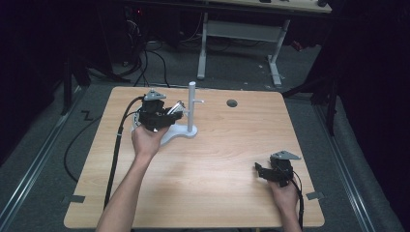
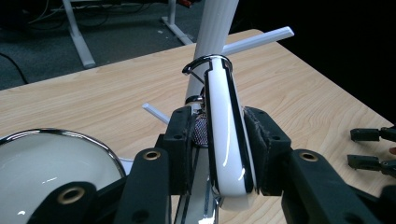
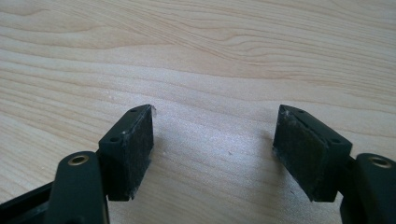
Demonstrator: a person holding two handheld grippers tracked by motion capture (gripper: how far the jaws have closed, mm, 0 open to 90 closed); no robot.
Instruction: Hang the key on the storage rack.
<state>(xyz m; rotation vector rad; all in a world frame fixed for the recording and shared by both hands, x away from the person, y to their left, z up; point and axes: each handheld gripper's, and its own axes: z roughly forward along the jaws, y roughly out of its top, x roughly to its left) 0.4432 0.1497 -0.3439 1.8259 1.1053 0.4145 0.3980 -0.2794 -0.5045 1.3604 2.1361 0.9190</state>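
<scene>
Your left gripper (image 2: 224,154) is closed on a white handle (image 2: 224,135) with a dark edge line; both pads press its two sides, and the handle stands upright between them; at its top there is a thin metal ring (image 2: 205,63). I cannot tell what tool the handle belongs to; a small piece of metal mesh (image 2: 201,130) shows just behind the left pad. In the high view your left gripper (image 1: 162,116) is at the far left part of the counter (image 1: 217,164), held by your left hand (image 1: 147,140), and its cable (image 1: 116,150) runs down along the counter toward you. Just beyond the handle rises the white post of a stand (image 2: 212,32); thin white pegs (image 2: 261,39) come out of the post to the sides; the stand (image 1: 191,108) rests with its base on the counter, touching or very near the gripper. At the lower left of the left gripper view you see a round white thing with a shiny rim (image 2: 51,163); what it is I cannot tell.

Your right gripper (image 3: 215,149) is wide open and holds nothing; between its pads is bare wood of the counter (image 3: 210,70). In the high view it (image 1: 273,171) is near the right front corner, well apart from the stand, in your right hand (image 1: 285,193). A dark round hole (image 1: 232,103) is in the counter near the far edge.
</scene>
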